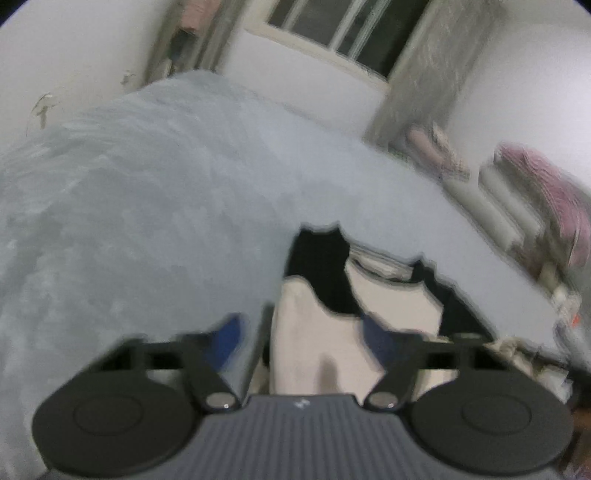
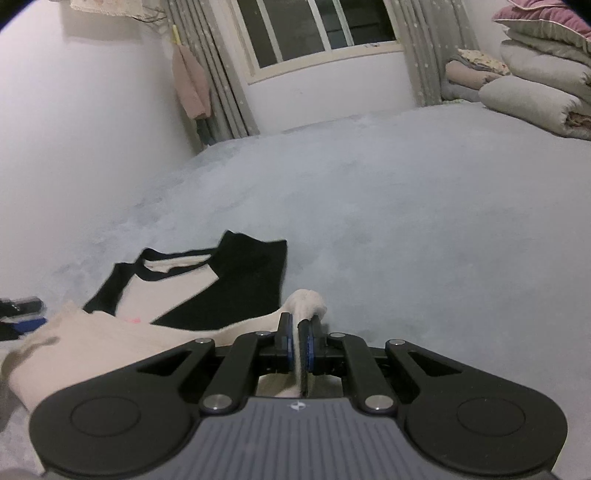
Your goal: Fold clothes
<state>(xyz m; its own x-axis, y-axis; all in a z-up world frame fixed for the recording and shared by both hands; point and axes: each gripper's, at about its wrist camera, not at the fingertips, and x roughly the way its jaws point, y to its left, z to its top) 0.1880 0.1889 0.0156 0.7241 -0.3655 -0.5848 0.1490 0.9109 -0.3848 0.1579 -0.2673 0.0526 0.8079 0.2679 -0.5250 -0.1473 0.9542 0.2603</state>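
A cream shirt with black sleeves and a black neck trim (image 2: 177, 284) lies on the pale blue bed cover (image 2: 406, 229). My right gripper (image 2: 300, 325) is shut on a bunched cream edge of the shirt (image 2: 306, 301), and the cloth runs down between its blue pads. In the blurred left wrist view the same shirt (image 1: 325, 332) lies under and ahead of my left gripper (image 1: 301, 332), which is open, its blue fingertips (image 1: 229, 332) wide apart with cream cloth showing between them. The left gripper's tip also shows at the left edge of the right wrist view (image 2: 22, 317).
Folded quilts and pillows (image 2: 535, 96) are stacked at the bed's far right corner. A window (image 2: 317, 29) with grey curtains (image 2: 221, 92) stands behind the bed, and a pink garment (image 2: 190, 85) hangs by the left curtain. A white wall (image 2: 74, 129) runs along the bed's left side.
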